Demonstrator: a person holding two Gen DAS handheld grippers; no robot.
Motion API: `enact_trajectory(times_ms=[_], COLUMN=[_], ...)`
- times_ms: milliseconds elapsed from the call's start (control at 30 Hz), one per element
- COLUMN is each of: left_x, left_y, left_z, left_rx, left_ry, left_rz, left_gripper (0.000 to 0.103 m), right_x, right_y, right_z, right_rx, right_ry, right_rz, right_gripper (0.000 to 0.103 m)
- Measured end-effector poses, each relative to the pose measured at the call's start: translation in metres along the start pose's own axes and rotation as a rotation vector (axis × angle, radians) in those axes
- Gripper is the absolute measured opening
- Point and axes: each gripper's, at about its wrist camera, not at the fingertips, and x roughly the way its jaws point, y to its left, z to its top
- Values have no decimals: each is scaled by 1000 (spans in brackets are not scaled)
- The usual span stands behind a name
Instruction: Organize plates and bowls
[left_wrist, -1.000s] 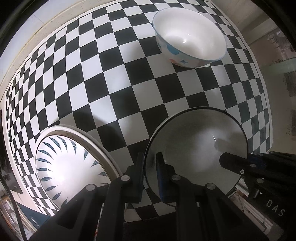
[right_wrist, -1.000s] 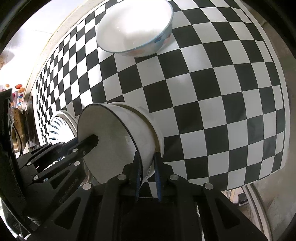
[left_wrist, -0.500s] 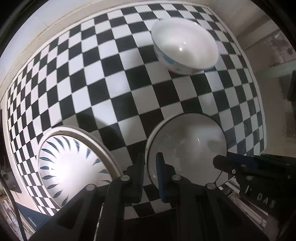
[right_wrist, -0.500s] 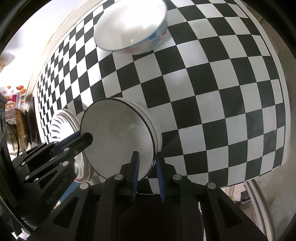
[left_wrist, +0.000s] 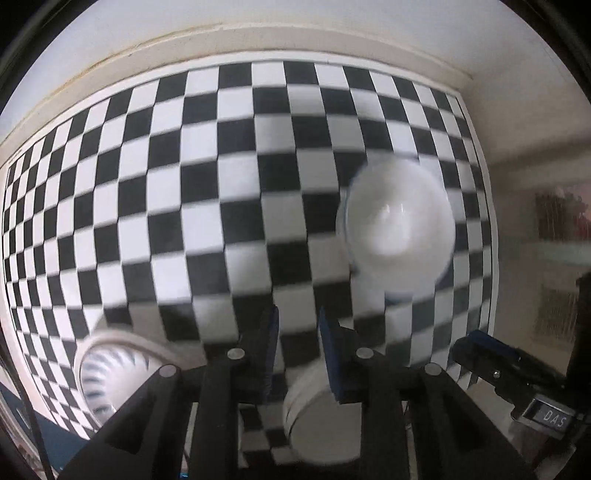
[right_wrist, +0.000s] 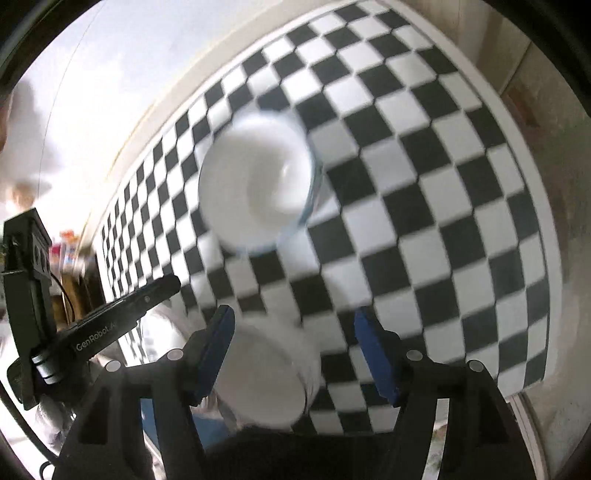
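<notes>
A white bowl with a dark rim (left_wrist: 317, 417) (right_wrist: 262, 384) sits on the checkered cloth near its front edge, blurred, just below both grippers. My left gripper (left_wrist: 297, 332) is above it, its jaws opening with a narrow gap and only cloth showing between the pads. My right gripper (right_wrist: 295, 325) has its jaws opening wide above the same bowl's rim, pads clear of it. A white bowl with blue marks (left_wrist: 399, 236) (right_wrist: 258, 192) stands farther back. A leaf-patterned plate (left_wrist: 110, 373) lies at the lower left.
The black-and-white checkered cloth (left_wrist: 221, 184) covers the table up to a pale wall. The cloth's right edge (right_wrist: 535, 221) borders a beige floor. Blurred coloured items (right_wrist: 66, 243) stand at the far left.
Both grippers let go of the dark-rimmed bowl, parted their jaws, and lifted up and back. The bowl now lies lower in both views; the far bowl appears nearer the centre.
</notes>
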Motion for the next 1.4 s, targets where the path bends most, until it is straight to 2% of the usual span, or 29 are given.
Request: enact_trajectory(times_ms=[100,233,367,467,567,633,700,767,933,1133,1400], left_x=[10,28,43,55,63,68,71,72,70,55,24], left_y=[-4,-11,-21,-28,-35,-37,-38,-37,-39,-49,-59], left_z=[26,50,64,71,73,76,77,77,70,59,37], left_rx=[-4,7,41,72,95,107,111,102,122,159,175], left_ry=[15,50,75,98,99,99,85,86,76,28,-36], left_rz=[-17,-22,-7,-12,-28,-21,-8,-13,8,41,31], left_gripper=[21,22,22,21,20,12,9,8,8,8,8], right_x=[2,18,33,40,51,56,61,61,59,55,27], right_y=[-2,-4,-4,-8,-11,-13,-13,-13,-15,-11,7], right_z=[26,57,71,79,86,90,93,94,90,79,64], right_rx=[19,35,39,50,66,69,69,56,52,43,16], right_ry=[-34,-16,5,14,35,48,60,47,46,44,-6], right_rz=[-13,-18,-30,-19,-18,-21,-47,-103,-99,-96,-81], right_gripper=[70,70,69,65,55,46,23,11,10,9,9])
